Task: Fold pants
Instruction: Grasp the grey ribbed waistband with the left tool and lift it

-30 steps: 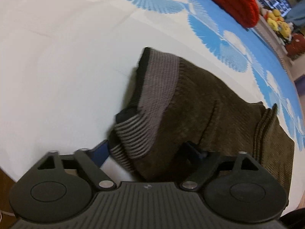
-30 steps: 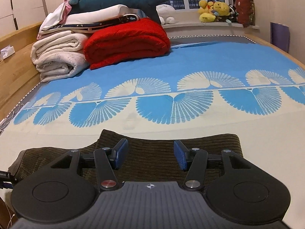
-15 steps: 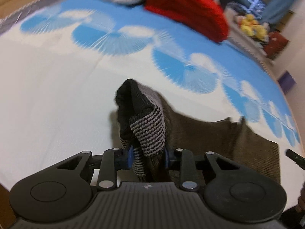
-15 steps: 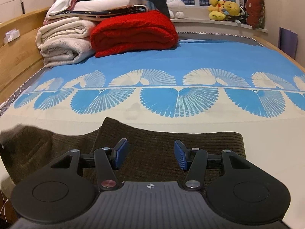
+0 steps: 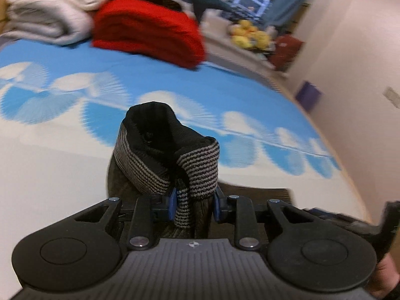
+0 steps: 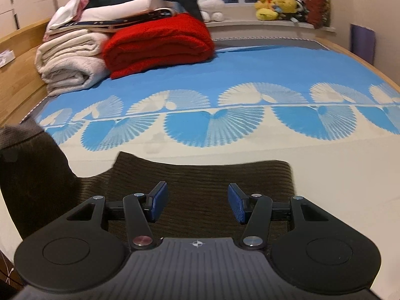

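Dark brown corduroy pants (image 6: 200, 182) lie flat on the bed at its near edge. My left gripper (image 5: 193, 206) is shut on the pants' grey-and-black striped waistband (image 5: 197, 165) and holds it lifted and bunched above the bed. That lifted end also shows at the left of the right wrist view (image 6: 32, 157). My right gripper (image 6: 197, 203) is open and empty, hovering just over the flat part of the pants, its blue pads (image 6: 158, 201) apart.
The bed has a blue-and-cream fan-pattern cover (image 6: 250, 80). A folded red blanket (image 6: 160, 42) and stacked cream blankets (image 6: 67, 62) sit at the far left. Plush toys (image 6: 275, 5) line the window ledge. A wooden bed frame (image 6: 17, 75) runs along the left.
My left gripper closed on the waistband and lifted it up, swinging toward the right. The raised end of the pants has entered the right wrist view. My right gripper has barely moved.
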Action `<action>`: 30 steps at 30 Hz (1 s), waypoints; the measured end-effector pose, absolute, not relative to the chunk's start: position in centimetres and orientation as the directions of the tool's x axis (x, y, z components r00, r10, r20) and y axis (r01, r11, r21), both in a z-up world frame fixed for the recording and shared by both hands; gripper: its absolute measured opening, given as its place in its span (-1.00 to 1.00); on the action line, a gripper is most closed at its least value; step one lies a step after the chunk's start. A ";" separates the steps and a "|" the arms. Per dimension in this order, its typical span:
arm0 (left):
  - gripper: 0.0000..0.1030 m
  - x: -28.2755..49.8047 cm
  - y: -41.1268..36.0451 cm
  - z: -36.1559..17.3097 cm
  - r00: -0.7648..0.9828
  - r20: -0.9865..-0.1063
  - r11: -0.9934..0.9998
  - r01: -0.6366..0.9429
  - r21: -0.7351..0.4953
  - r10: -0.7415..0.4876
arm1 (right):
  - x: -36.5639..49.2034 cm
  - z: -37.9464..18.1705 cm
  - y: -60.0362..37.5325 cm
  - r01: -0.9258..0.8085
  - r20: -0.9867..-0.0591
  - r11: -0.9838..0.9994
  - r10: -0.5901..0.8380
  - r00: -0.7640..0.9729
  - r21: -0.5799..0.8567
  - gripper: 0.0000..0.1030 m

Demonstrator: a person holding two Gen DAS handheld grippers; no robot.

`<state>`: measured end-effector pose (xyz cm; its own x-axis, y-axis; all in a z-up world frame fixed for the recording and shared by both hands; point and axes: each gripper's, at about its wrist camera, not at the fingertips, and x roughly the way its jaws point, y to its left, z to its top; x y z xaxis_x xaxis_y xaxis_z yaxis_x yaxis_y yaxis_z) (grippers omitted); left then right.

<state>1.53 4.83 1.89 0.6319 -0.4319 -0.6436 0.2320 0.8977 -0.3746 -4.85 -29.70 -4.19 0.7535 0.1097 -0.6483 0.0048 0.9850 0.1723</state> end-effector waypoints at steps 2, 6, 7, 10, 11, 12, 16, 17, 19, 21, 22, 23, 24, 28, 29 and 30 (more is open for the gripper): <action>-0.43 1.7 1.3 2.4 0.614 -0.615 0.867 0.305 -0.394 -0.495 | -5.3 -4.3 -31.1 0.034 -0.652 0.983 0.093 0.752 0.180 0.07; -0.44 1.1 -6.0 2.5 0.534 -0.578 0.786 0.451 -0.424 -0.618 | -6.4 -4.6 -34.0 0.094 -0.658 0.977 0.056 0.751 0.191 0.07; -0.44 0.8 -7.9 2.4 0.509 -0.577 0.767 0.488 -0.418 -0.638 | -6.6 -4.7 -34.7 0.111 -0.659 0.976 0.043 0.751 0.190 0.07; -0.43 -0.5 -13.9 1.1 0.445 -0.612 0.729 0.590 -0.348 -0.653 | -7.5 -5.1 -37.2 0.165 -0.666 0.964 0.016 0.746 0.208 0.07; -0.43 -1.0 -15.5 0.4 0.429 -0.624 0.716 0.617 -0.326 -0.653 | -7.8 -5.2 -37.9 0.182 -0.666 0.959 0.010 0.746 0.218 0.07; -0.42 -1.3 -17.1 -0.4 0.407 -0.641 0.703 0.641 -0.308 -0.651 | -8.0 -5.2 -38.6 0.198 -0.665 0.953 0.004 0.747 0.229 0.07; -0.05 -1.9 -21.3 -4.5 0.289 -0.757 0.676 0.689 -0.260 -0.586 | -8.7 -5.6 -41.0 0.259 -0.659 0.917 0.006 0.752 0.304 0.07; -0.04 -1.7 -21.4 -5.3 0.252 -0.764 0.670 0.681 -0.297 -0.594 | -8.9 -5.7 -41.4 0.270 -0.659 0.907 0.012 0.752 0.324 0.07; -0.03 -0.9 -20.5 -5.7 0.228 -0.765 0.675 0.657 -0.335 -0.602 | -8.9 -6.1 -42.0 0.281 -0.662 0.888 0.036 0.748 0.365 0.08; 0.09 0.0 -18.7 -4.8 0.270 -0.742 0.685 0.649 -0.331 -0.614 | -8.6 -6.6 -42.2 0.281 -0.672 0.863 0.087 0.735 0.419 0.17; 0.17 0.5 -17.3 -4.2 0.303 -0.731 0.702 0.633 -0.326 -0.612 | -8.3 -7.0 -42.2 0.277 -0.679 0.846 0.128 0.723 0.455 0.20; 0.18 1.1 -15.8 -3.7 0.340 -0.725 0.732 0.600 -0.324 -0.599 | -8.0 -7.5 -42.0 0.270 -0.685 0.830 0.172 0.708 0.488 0.24; 0.18 1.8 -14.1 -3.3 0.372 -0.722 0.761 0.560 -0.328 -0.584 | -7.5 -7.9 -41.8 0.261 -0.690 0.819 0.209 0.693 0.511 0.28; 0.18 3.7 -8.5 -3.2 0.448 -0.742 0.856 0.386 -0.343 -0.500 | -6.0 -8.8 -39.5 0.218 -0.718 0.819 0.299 0.628 0.531 0.34; 0.18 4.1 -7.7 -3.3 0.456 -0.750 0.870 0.359 -0.338 -0.480 | -5.6 -8.9 -38.7 0.203 -0.726 0.826 0.312 0.613 0.527 0.36; 0.18 4.2 -6.6 -3.6 0.462 -0.762 0.885 0.332 -0.326 -0.454 | -5.2 -8.9 -38.0 0.186 -0.733 0.834 0.323 0.599 0.520 0.40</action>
<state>4.24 -6.58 -3.59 0.4623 -0.4540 -0.7617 0.3316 0.8852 -0.3263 -5.19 -37.96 -8.89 0.5994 0.3227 -0.7325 0.1864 0.8337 0.5198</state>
